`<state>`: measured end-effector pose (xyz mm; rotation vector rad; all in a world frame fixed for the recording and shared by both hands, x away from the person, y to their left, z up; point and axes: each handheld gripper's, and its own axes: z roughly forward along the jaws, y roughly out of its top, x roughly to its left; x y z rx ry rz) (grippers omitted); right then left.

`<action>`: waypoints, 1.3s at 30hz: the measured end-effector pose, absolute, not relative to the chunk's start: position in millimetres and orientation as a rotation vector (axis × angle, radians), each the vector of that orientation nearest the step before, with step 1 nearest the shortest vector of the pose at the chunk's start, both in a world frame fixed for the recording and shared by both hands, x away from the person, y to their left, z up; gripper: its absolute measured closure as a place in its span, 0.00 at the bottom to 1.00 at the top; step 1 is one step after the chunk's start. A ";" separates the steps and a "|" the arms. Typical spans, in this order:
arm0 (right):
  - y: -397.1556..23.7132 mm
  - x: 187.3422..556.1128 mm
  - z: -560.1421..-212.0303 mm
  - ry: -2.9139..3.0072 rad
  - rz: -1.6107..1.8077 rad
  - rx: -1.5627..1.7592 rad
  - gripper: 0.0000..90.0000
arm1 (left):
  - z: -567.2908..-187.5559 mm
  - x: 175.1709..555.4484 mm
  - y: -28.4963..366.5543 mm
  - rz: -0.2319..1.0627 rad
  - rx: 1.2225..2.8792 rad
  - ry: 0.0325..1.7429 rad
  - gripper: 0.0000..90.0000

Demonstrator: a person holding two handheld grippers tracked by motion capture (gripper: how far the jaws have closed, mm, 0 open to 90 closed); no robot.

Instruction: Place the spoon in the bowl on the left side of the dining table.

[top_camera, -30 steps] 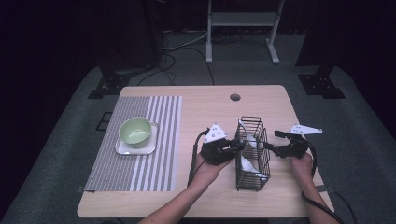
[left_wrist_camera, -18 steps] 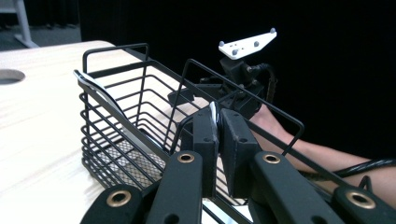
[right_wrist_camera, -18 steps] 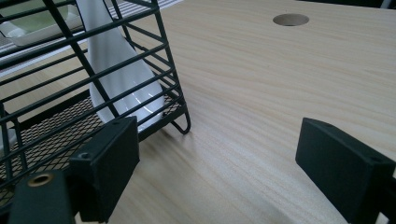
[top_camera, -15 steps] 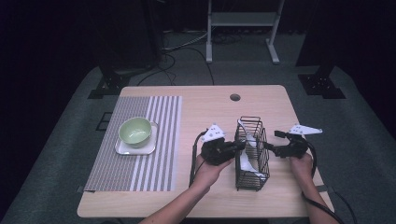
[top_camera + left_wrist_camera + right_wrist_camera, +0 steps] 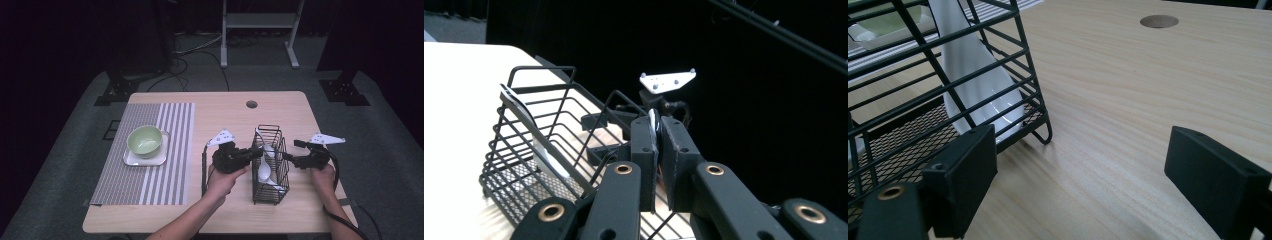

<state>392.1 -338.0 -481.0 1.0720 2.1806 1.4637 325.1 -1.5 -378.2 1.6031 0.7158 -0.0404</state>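
Observation:
A black wire basket [image 5: 270, 128] stands on the table's right half with white spoons in it. One spoon [image 5: 265, 172] lies across its inside and another leans at its far end [image 5: 260, 136]. My left gripper [image 5: 254, 153] reaches over the basket's left rim. Its pads [image 5: 644, 145] are shut on a thin white spoon handle [image 5: 652, 120]. My right gripper [image 5: 289, 159] stands open just right of the basket with nothing between its jaws. In the right gripper view [image 5: 1088, 165] its left pad sits close to the basket's corner [image 5: 1040, 125], where a spoon [image 5: 973, 75] leans.
A green bowl [image 5: 145, 140] sits on a white square plate [image 5: 132, 160] on a striped mat [image 5: 165, 165] at the left. A round cable hole [image 5: 251, 104] lies in the table behind the basket. Bare wood stretches between the mat and the basket.
My left gripper has edged a little toward the basket. The right hand and the basket have stayed where they were.

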 end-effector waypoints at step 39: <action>-339.4 392.3 -481.1 2.171 1.474 1.085 0.14 | -338.5 329.1 17.2 -0.143 1.432 0.729 0.94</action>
